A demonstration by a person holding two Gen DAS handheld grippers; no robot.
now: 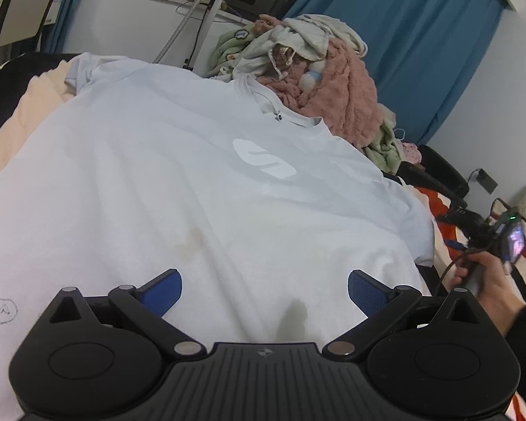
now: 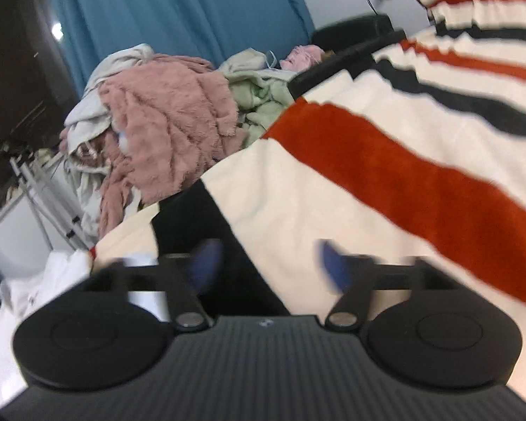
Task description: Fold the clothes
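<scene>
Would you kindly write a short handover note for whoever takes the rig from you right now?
Left tongs: open, empty, above the lower part of the white T-shirt.
Right tongs: open, empty, over the striped blanket, off to the shirt's right; that view is blurred.
White T-shirt: spread flat, front up, collar at the far end, stains near the hem. No fold shows yet.
Pile of unfolded clothes: heaped beyond the collar, a pink fluffy piece on top.
Done: shirt laid out.
Left: fold this shirt, then work through the pile.
</scene>
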